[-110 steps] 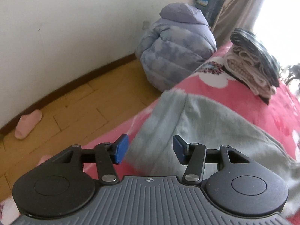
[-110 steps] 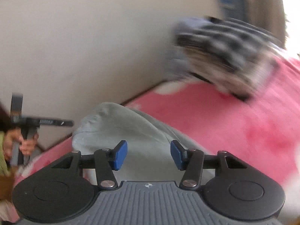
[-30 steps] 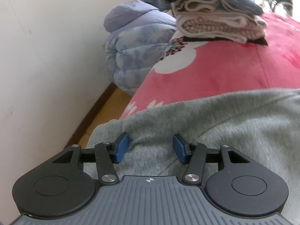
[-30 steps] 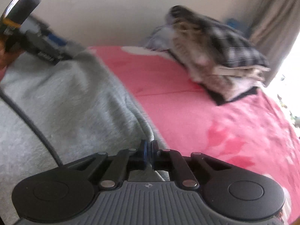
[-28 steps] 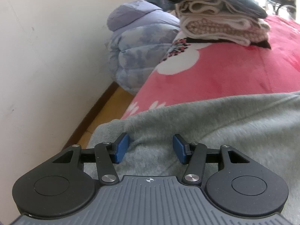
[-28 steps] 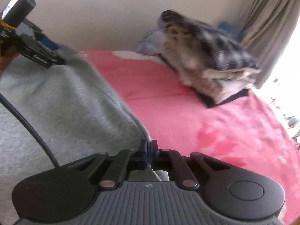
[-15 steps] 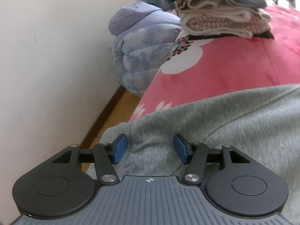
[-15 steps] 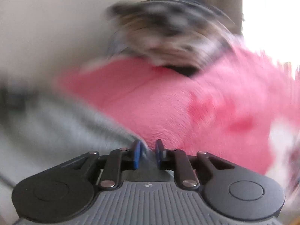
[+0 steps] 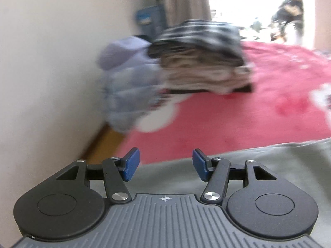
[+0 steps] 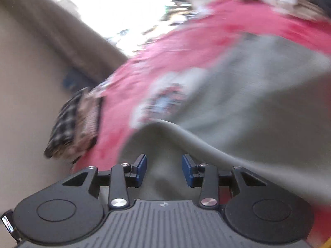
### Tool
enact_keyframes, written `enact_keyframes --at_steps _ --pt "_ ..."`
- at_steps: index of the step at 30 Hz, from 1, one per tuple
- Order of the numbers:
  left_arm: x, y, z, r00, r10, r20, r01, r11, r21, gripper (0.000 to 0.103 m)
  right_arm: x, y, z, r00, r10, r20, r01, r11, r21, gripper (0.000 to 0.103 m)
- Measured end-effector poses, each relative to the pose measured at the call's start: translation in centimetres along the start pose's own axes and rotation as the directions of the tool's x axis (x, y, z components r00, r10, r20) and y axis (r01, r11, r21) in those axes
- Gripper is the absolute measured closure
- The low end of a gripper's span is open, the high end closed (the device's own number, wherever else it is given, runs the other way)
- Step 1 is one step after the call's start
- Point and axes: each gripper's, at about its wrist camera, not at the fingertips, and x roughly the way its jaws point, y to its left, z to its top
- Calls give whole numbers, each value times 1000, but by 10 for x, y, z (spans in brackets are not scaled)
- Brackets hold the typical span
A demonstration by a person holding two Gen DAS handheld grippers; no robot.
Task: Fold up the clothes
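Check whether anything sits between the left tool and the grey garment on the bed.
Nothing visible does. The left tool stands open right over the near edge of the grey garment, with only bare fabric beneath its fingers. The stack of folded clothes lies farther back on the pink bedcover.

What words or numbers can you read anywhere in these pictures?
None can be read.
The blue box by the wall has a pale label, too blurred to read.
Each claw's grey body carries only a small round mark, not a word.
The folded pile shows patterns, no letters.
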Motion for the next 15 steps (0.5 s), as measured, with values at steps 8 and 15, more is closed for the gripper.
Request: enact_keyframes --at_steps 8,15 --pt "13 -102 -12 992 -96 -82 104 989 105 46 -57 -107 -63 996 -65 66 25 877 479 57" --pt "47 -116 -24 978 -5 -207 26 995 99 46 -39 -110 -64 993 -80 86 25 860 510 56"
